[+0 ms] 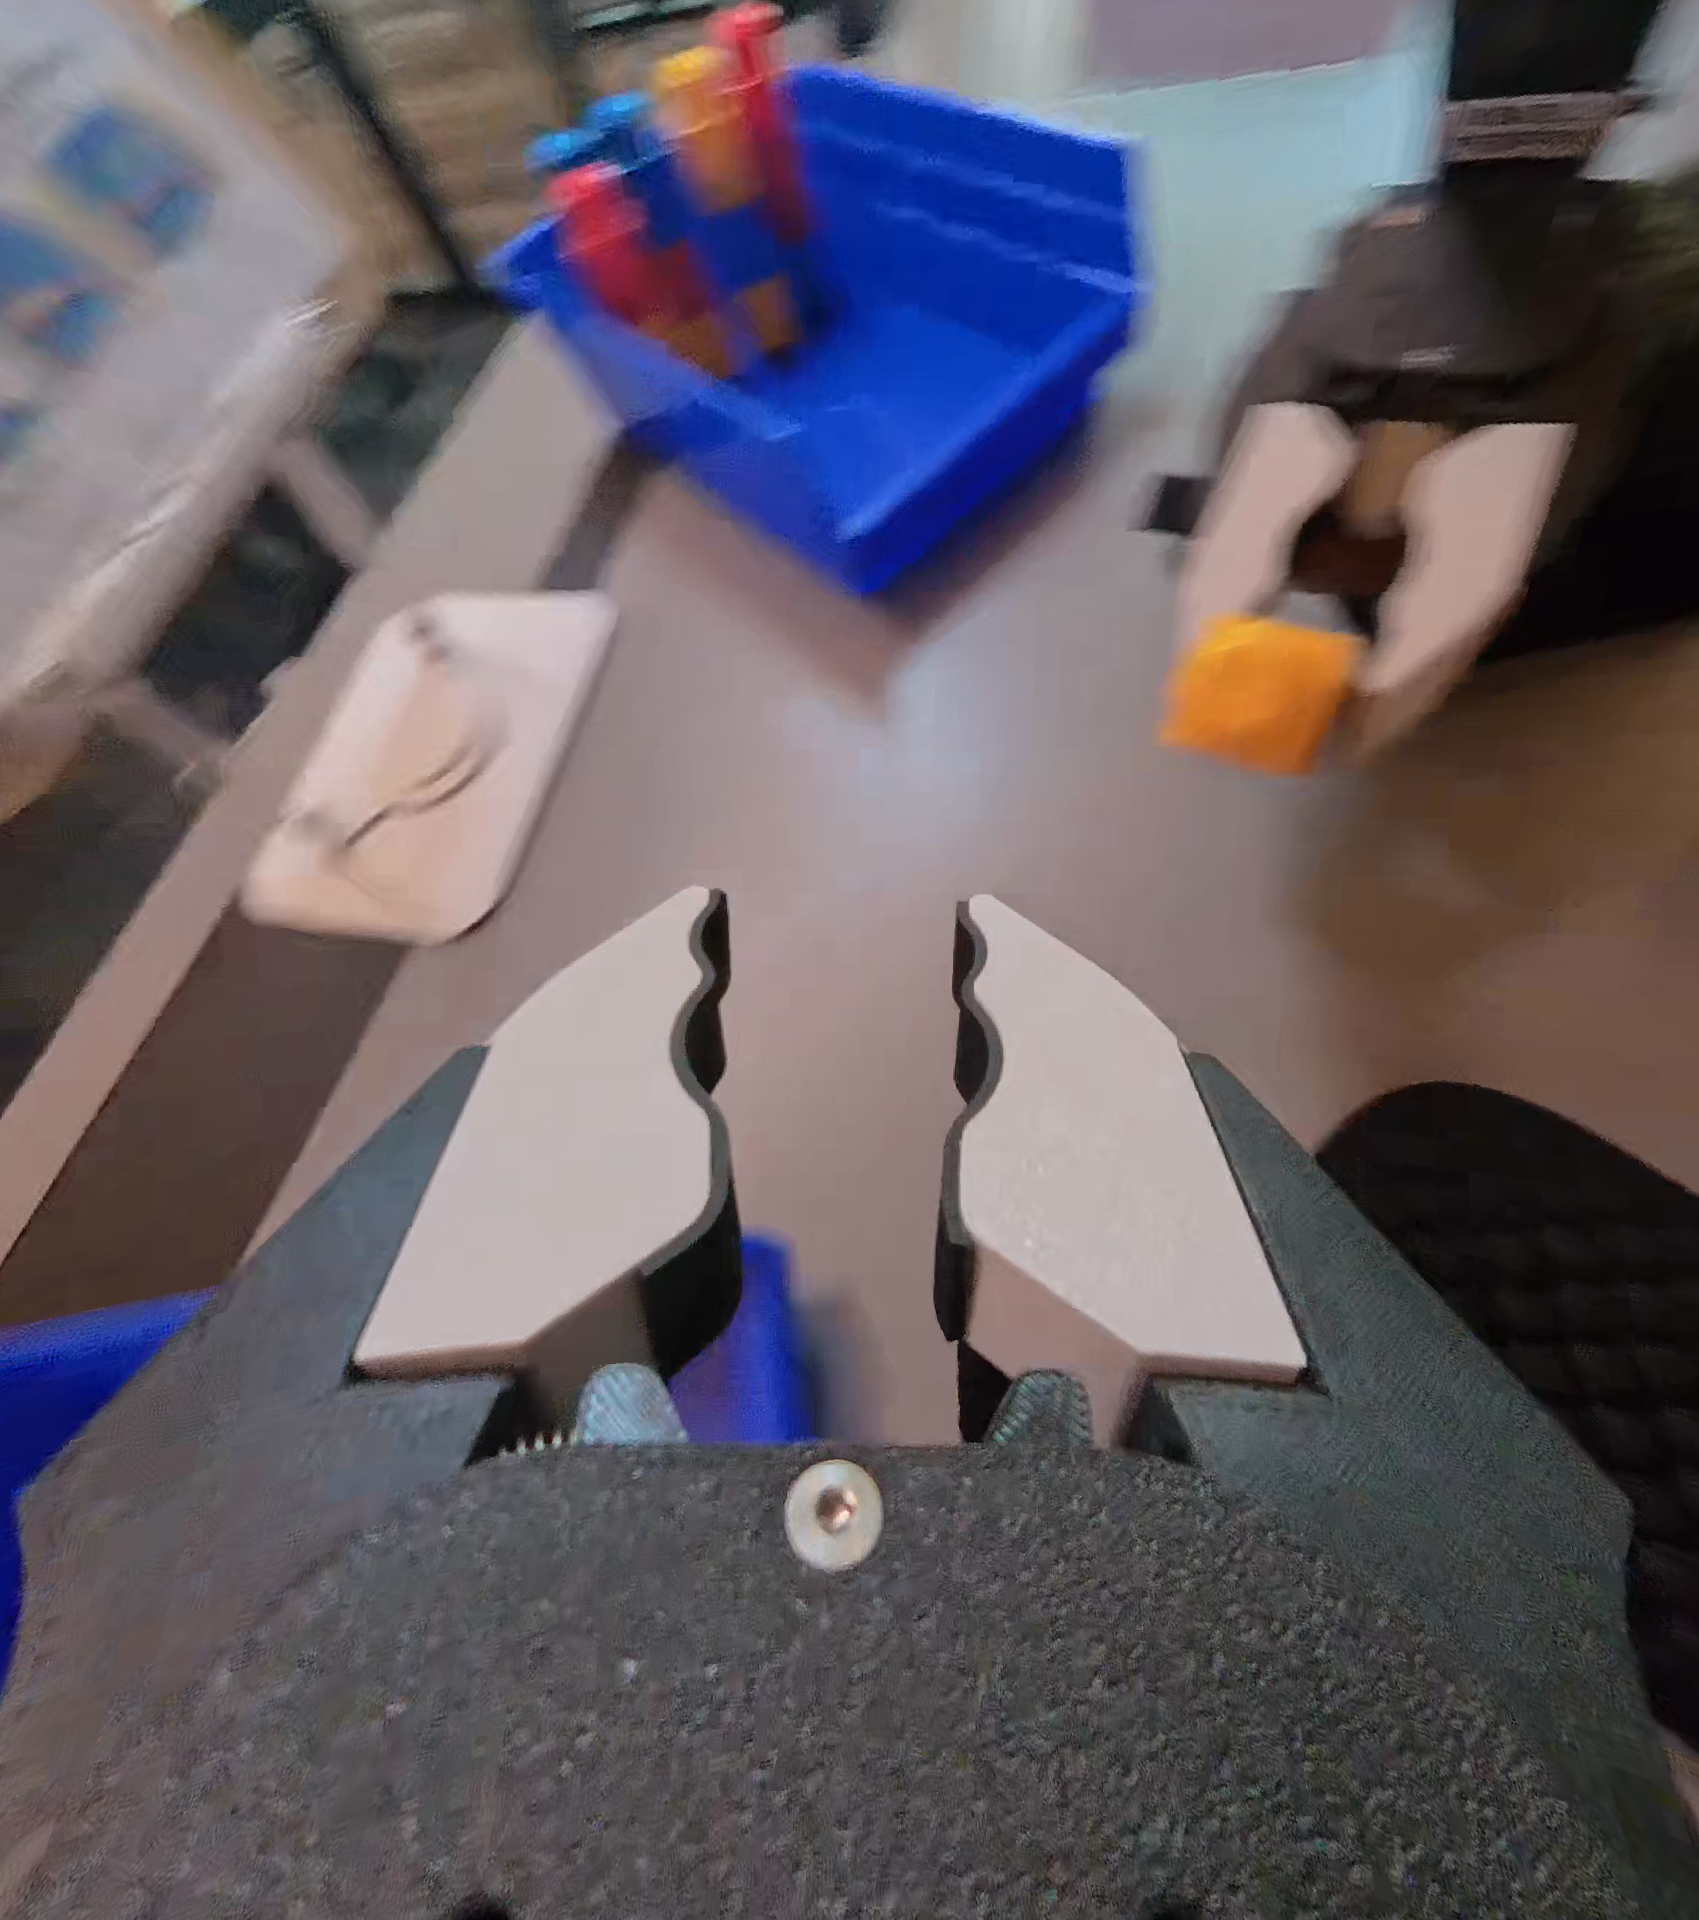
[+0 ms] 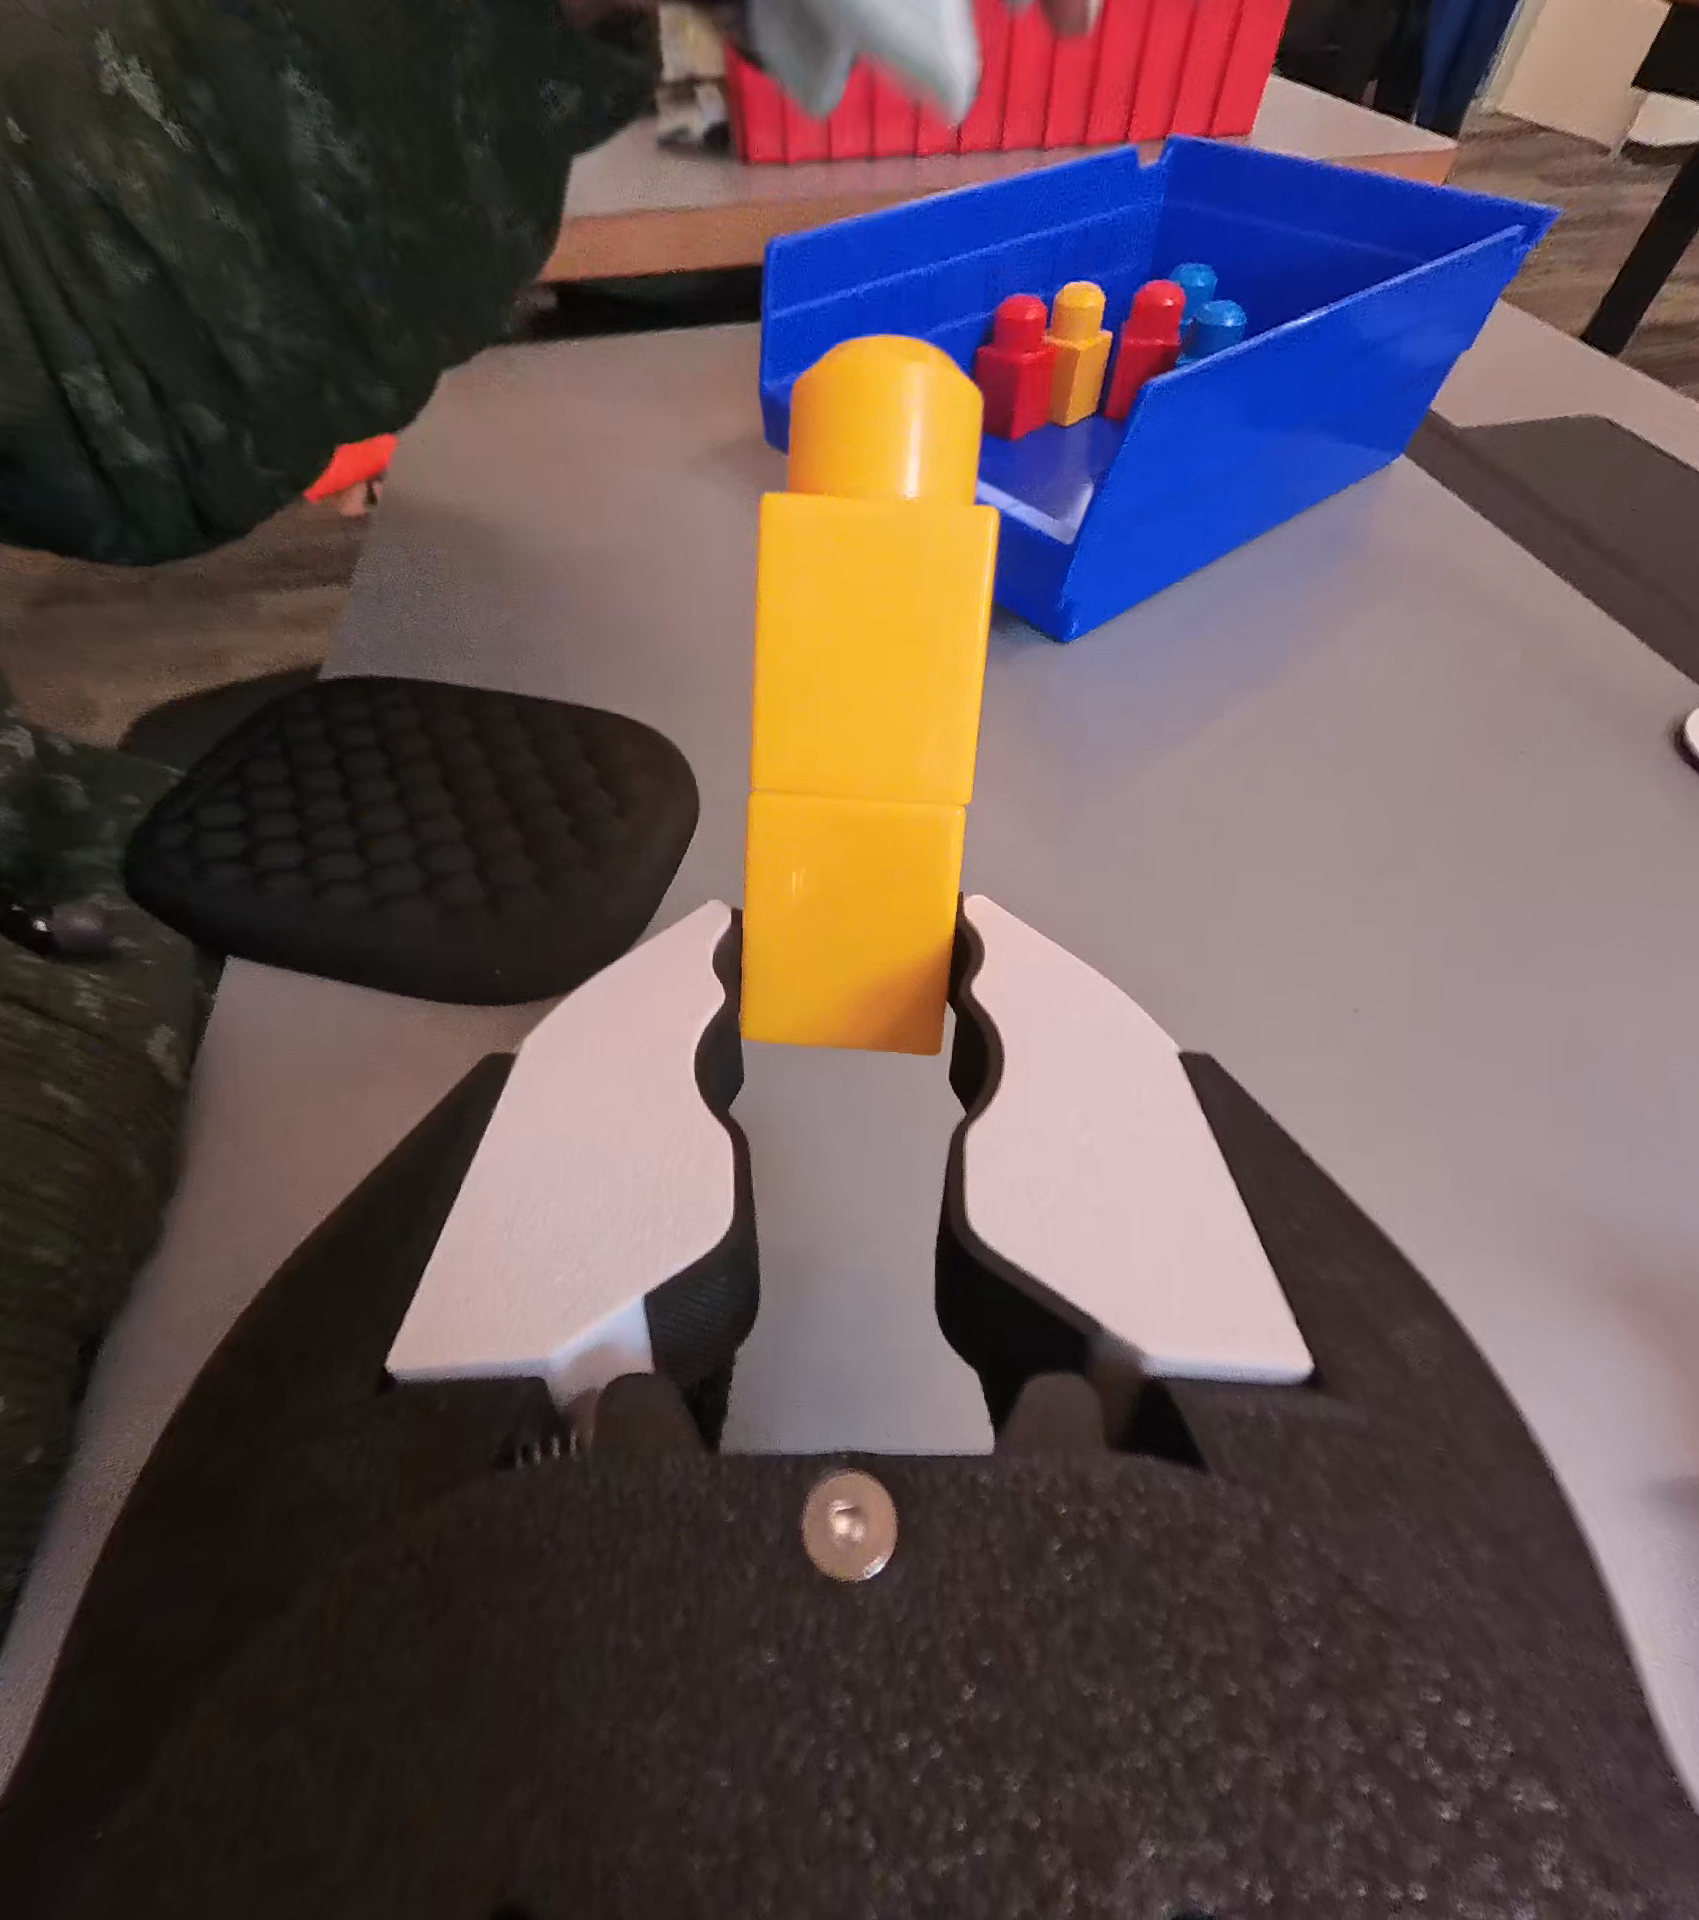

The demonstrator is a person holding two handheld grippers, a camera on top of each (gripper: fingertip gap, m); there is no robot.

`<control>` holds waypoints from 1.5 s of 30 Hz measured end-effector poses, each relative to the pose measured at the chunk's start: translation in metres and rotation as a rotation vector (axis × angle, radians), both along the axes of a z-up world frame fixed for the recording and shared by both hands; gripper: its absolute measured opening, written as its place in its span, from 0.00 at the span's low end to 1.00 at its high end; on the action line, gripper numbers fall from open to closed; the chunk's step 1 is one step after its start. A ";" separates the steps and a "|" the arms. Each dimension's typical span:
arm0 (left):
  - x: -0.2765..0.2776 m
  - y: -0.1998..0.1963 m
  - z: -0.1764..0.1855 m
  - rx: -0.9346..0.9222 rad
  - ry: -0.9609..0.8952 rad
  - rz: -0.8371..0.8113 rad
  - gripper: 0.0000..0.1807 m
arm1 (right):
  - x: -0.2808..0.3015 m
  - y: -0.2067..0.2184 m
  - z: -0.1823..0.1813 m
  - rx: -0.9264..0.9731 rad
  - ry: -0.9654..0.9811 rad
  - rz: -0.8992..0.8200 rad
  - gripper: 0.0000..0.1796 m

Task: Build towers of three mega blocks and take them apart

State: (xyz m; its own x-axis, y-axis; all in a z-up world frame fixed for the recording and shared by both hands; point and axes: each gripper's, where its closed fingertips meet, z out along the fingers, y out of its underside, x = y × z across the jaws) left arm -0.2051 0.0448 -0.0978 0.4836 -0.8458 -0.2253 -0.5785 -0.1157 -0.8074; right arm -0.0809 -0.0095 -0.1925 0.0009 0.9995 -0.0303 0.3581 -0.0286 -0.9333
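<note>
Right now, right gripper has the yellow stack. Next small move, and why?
Probably bring the open, empty left gripper across to the top block of the yellow stack. The right gripper clamps only the bottom block, so the upper one is free to pull off.

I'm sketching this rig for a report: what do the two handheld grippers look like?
Both match: the left gripper and right gripper have a rough black textured body with a silver screw at its centre, black arms, and pale flat fingers with wavy black inner edges. No cables or sleeves show.
</note>
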 end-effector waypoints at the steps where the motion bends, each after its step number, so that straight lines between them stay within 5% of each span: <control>1: -0.029 0.016 0.006 -0.014 -0.003 0.096 0.22 | 0.000 0.001 0.002 -0.014 0.009 0.001 0.21; 5: -0.156 0.063 -0.022 -0.170 0.158 0.439 0.24 | 0.001 0.000 0.001 -0.001 0.001 0.004 0.21; 10: -0.241 0.058 -0.087 -0.413 0.432 0.521 0.23 | 0.001 -0.001 -0.002 -0.005 -0.011 0.014 0.21; 17: -0.289 0.038 -0.136 -0.590 0.843 0.497 0.23 | 0.000 -0.003 -0.010 -0.037 -0.035 0.028 0.21; 26: -0.301 0.037 -0.165 -0.646 1.052 0.441 0.19 | 0.000 -0.004 -0.015 -0.054 -0.054 0.035 0.21; 31: -0.258 0.037 -0.137 -0.530 0.989 0.326 0.19 | 0.001 0.000 -0.016 -0.049 -0.064 0.021 0.21; 37: -0.110 0.013 -0.068 -0.302 0.620 0.009 0.19 | 0.000 0.004 -0.025 0.022 -0.125 -0.011 0.21; 45: 0.032 -0.035 -0.056 -0.154 0.417 -0.326 0.19 | 0.000 0.005 -0.028 0.077 -0.144 -0.025 0.21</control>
State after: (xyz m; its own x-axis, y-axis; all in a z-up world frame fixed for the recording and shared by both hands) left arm -0.1730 0.0102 -0.1541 0.0877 -0.9751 -0.2037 -0.8714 0.0240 -0.4900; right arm -0.0805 -0.0043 -0.2201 0.0244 0.9985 0.0484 0.4881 0.0304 -0.8723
